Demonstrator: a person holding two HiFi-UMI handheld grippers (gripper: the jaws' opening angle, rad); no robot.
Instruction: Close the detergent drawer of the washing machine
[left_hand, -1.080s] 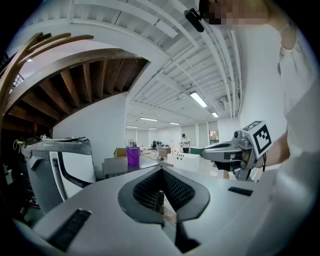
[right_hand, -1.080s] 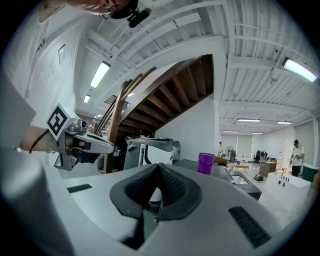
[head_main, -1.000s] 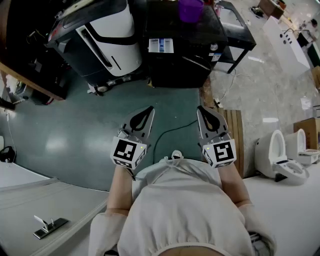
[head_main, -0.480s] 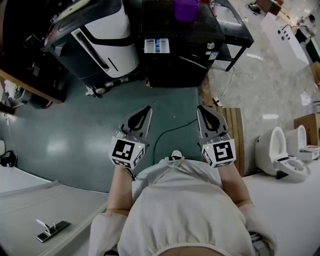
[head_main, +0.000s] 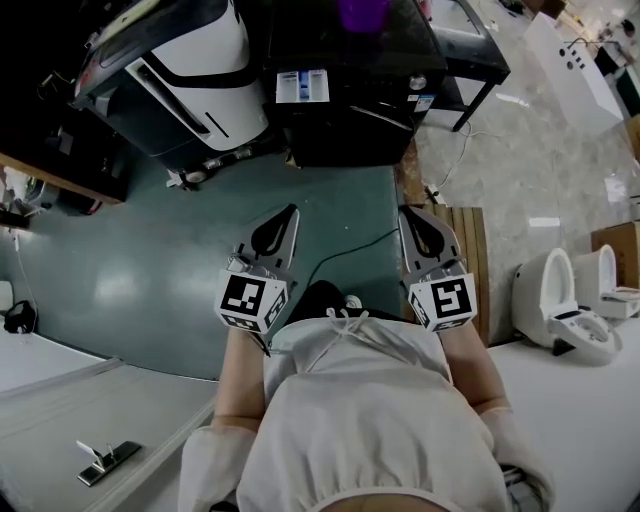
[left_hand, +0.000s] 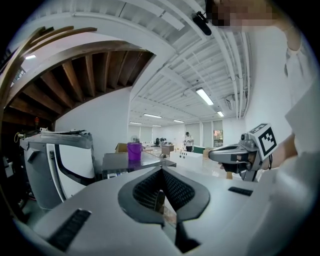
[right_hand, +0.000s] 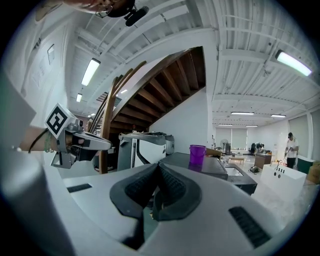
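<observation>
The black washing machine (head_main: 350, 100) stands at the top of the head view. Its detergent drawer (head_main: 302, 86) sticks out, showing white and blue compartments. A purple cup (head_main: 362, 12) sits on the machine's top. My left gripper (head_main: 291, 211) and right gripper (head_main: 407, 212) hover side by side over the green floor, well short of the machine, both shut with nothing between the jaws. The left gripper view has the shut left gripper (left_hand: 161, 171) pointing toward the cup (left_hand: 134, 150) and machine (left_hand: 132, 163). In the right gripper view the right gripper (right_hand: 159, 165) points just left of the cup (right_hand: 197, 154).
A white and grey appliance (head_main: 195, 70) stands left of the machine, a black table frame (head_main: 475, 60) to its right. A black cable (head_main: 340, 252) crosses the floor. A wooden pallet (head_main: 470, 250) and white toilets (head_main: 560, 300) are on the right.
The washing machine and drawer have drifted slightly up and left in the head view. A dark shoe now shows between the grippers. Both grippers stay shut and level.
</observation>
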